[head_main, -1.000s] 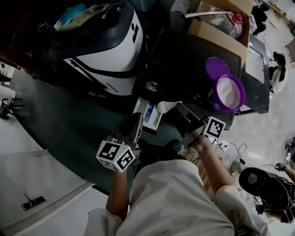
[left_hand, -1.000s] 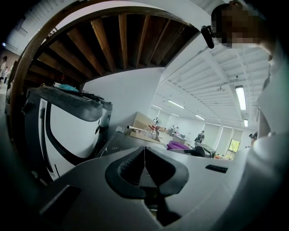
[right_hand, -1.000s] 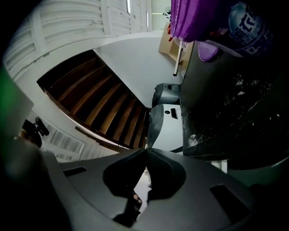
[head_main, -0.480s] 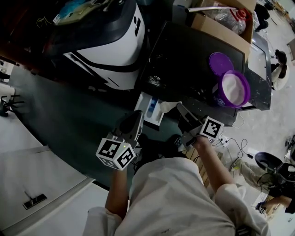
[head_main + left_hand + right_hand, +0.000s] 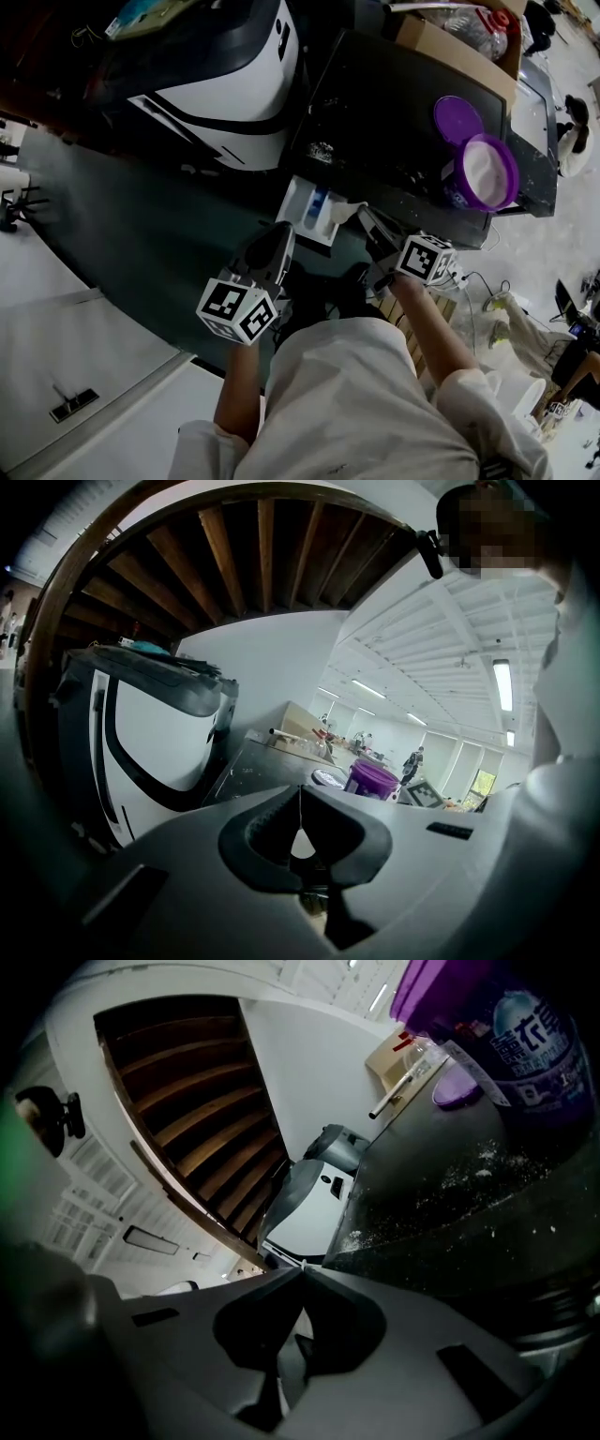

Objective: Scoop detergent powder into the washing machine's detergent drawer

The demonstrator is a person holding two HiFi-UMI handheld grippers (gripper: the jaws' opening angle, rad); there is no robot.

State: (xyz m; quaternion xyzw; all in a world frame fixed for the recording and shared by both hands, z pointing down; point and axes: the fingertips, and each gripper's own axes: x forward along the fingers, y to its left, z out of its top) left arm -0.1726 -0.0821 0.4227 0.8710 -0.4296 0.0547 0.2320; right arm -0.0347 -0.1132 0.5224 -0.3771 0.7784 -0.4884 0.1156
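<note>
Nearest, the left gripper [image 5: 279, 234] is hanging just near-left of the open detergent drawer [image 5: 298, 208]. Its jaws are pressing together on nothing, with only a sliver of light showing behind the tips, and it is sitting where it sat a second ago. The right gripper [image 5: 364, 218], jaws likewise closed tight, is pinching a white scoop [image 5: 343, 214] by what looks like its handle. Its own view is giving only a pale strip low between the jaws, so that hold is judged partly from the head view. Over the last second this gripper has been drawing slightly nearer and leftward, and the scoop's bowl is now lying just beside the drawer's right edge. Cannot tell whether powder is remaining in the bowl. Reading: a load is being tipped, or is only just tipped, into the drawer. The drawer is standing pulled out from the washing machine [image 5: 394, 112], with a blue insert showing inside. Farther on, loose powder [image 5: 323, 150] is lying spilled on the dark machine top. Far right, the purple tub [image 5: 487, 173] is standing open with white powder inside, its lid [image 5: 457, 117] lying flat just beyond. The tub is sitting well apart from the scoop, so another load is going to need a reach back across. Beyond it, a cardboard box [image 5: 450, 37].
</note>
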